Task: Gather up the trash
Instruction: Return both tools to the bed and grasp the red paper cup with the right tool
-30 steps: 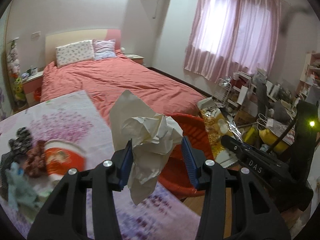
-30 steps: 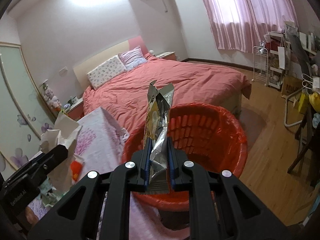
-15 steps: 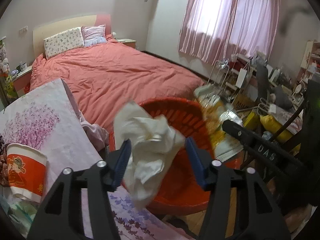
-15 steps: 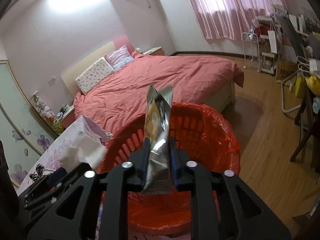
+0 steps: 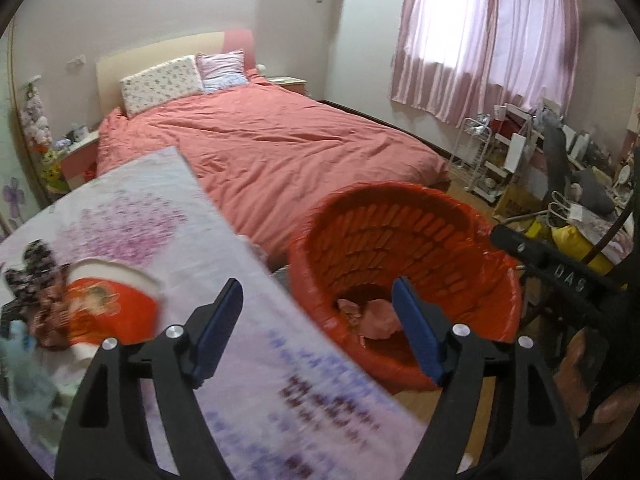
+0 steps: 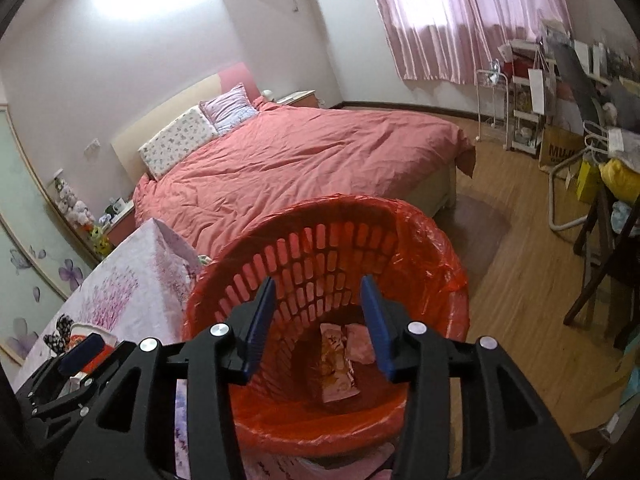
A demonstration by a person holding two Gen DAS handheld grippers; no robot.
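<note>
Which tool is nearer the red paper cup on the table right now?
Left. The left tool hangs open over the table edge, with the red paper cup just beside it. The right tool is open above the orange bin, further off.

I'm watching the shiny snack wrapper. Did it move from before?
Yes. It dropped out of the right tongs, which just opened, into the red basket; wrapper lies inside.

Tissue (image 5: 376, 316) and wrapper (image 6: 336, 364) now in bin (image 6: 440, 248), fingers just opened.
</note>
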